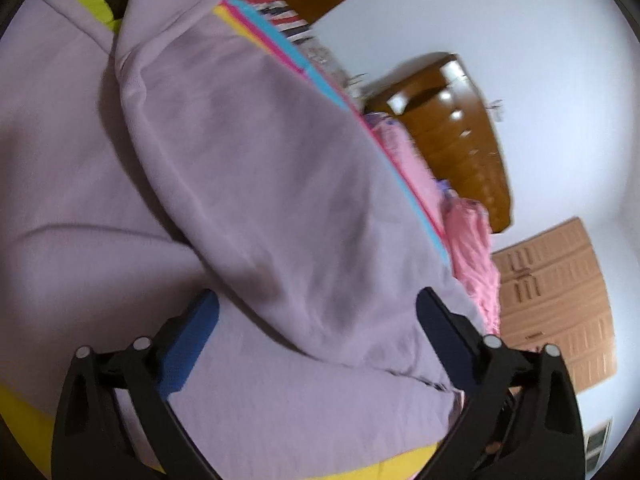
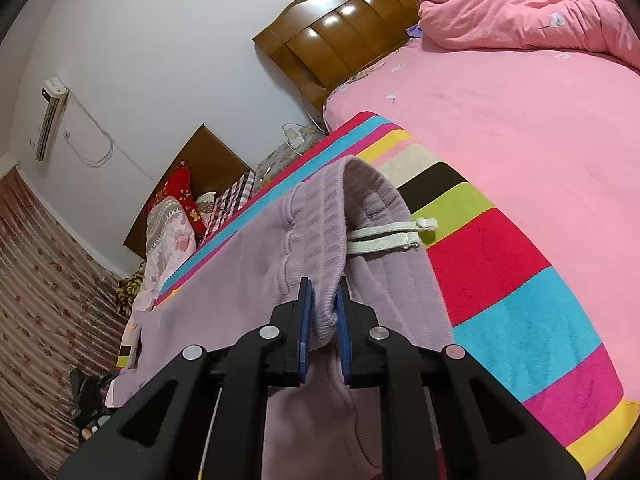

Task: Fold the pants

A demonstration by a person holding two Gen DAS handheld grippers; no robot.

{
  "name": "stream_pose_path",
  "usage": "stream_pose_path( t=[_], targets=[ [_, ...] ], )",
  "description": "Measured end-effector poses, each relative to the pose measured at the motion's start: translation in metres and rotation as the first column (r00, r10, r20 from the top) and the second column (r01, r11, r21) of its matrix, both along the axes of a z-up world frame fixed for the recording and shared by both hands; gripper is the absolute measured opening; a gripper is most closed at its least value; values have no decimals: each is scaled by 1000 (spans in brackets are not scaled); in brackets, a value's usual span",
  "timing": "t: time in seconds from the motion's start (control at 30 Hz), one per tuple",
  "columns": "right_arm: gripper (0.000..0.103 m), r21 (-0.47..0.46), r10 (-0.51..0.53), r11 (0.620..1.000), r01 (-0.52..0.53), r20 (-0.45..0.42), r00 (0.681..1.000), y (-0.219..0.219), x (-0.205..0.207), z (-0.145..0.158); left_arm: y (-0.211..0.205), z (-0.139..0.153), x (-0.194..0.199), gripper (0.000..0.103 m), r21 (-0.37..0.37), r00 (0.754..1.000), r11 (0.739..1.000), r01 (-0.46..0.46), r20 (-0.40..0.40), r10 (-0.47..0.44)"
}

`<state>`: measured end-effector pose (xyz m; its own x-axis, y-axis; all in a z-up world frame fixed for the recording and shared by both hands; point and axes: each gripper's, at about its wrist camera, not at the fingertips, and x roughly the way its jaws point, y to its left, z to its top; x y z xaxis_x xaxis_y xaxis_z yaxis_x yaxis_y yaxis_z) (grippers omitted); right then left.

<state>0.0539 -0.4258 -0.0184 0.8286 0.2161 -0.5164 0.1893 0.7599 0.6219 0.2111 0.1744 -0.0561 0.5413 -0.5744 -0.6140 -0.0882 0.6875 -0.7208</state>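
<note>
Pants: right tongs pinch waistband at 12 o'clock; left tongs gape, empty. Shallow bite may slip.

A striped blanket in red, blue, magenta, yellow, green and black bands covers the near part of a bed with a pink sheet. A crumpled pink quilt lies bunched near the wooden headboard. Beyond it stands a second, darker headboard with a red cushion and patterned pillows piled against it (their prints are hard to make out). An air conditioner hangs on the white wall, a cable looping beside it. A cardboard box sits by the bed.
</note>
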Motion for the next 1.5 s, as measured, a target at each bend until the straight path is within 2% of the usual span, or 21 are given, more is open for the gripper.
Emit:
stream_pose_path(
  t=[0.03,0.07,0.1,0.13,0.17,0.27,0.37,0.43,0.5,0.6,0.7,0.77,0.9,0.97,1.0,1.03,1.07,1.1,1.2,1.33,1.5],
  targets=[
    [14,2,-2,1000,2,1,1000,-1,-2,-1,0,-1,7,71,2,1000,1000,-7,-20,7],
    [13,4,-5,1000,5,1,1000,-1,-3,-1,-1,-4,13,30,-14,999,1000,-8,-51,7],
    [13,8,-11,1000,11,-1,1000,-1,-2,-1,-1,-11,22,8,-55,994,998,-5,-108,-1],
    [12,12,-13,1000,13,-2,1000,-2,-2,0,0,-14,27,5,-79,990,997,-11,-138,0],
    [11,8,-12,1000,12,-3,1000,-1,1,2,0,-10,31,5,-87,991,996,-13,-132,1],
    [8,-33,4,999,-4,1,1000,-1,10,19,-3,33,39,5,-8,1000,1000,18,-9,-18],
    [8,-95,17,995,-11,56,998,6,3,62,6,85,37,5,-37,994,998,43,104,-39],
    [8,-127,14,992,-3,86,996,9,-15,79,15,115,22,5,-2,984,999,47,175,-46],
    [8,-127,6,992,5,87,996,8,-36,78,28,126,-6,6,24,974,998,62,217,-66],
    [5,-145,-2,989,3,5,1000,9,-62,45,34,97,-39,8,76,982,994,80,165,-92],
    [0,-136,-49,990,33,-119,992,-3,-66,-3,35,34,-50,8,136,996,987,87,18,-90],
    [0,-104,-81,992,67,-139,987,-15,-70,-20,34,0,-50,7,148,996,985,86,-41,-80],
    [1,-79,-71,995,63,-104,992,-17,-78,-19,31,5,-56,8,196,996,977,85,19,-90],
    [12,-72,-54,996,49,-60,997,-11,-84,-11,27,11,-59,16,230,993,968,96,45,-109],
    [25,-72,-56,996,52,-55,997,-7,-88,-10,25,16,-61,20,233,991,967,102,56,-118],
    [68,-57,-60,997,57,-46,997,-3,-93,-10,24,17,-63,32,222,990,969,107,63,-124],
    [93,-14,-61,998,61,-12,998,1,-101,-12,24,17,-64,45,204,990,973,110,68,-126],
    [98,12,-48,999,48,18,999,5,-106,-13,24,14,-64,48,197,990,974,108,67,-123],
    [64,-38,-35,999,34,-20,999,25,-110,-16,22,10,-62,50,182,991,978,100,64,-114],
    [55,1,27,1000,-27,-56,998,41,-100,-27,20,10,-60,50,174,992,980,97,66,-110],
    [44,-13,21,1000,-22,-52,998,52,-90,-28,17,6,-57,50,165,993,982,87,69,-99]
  ],
)
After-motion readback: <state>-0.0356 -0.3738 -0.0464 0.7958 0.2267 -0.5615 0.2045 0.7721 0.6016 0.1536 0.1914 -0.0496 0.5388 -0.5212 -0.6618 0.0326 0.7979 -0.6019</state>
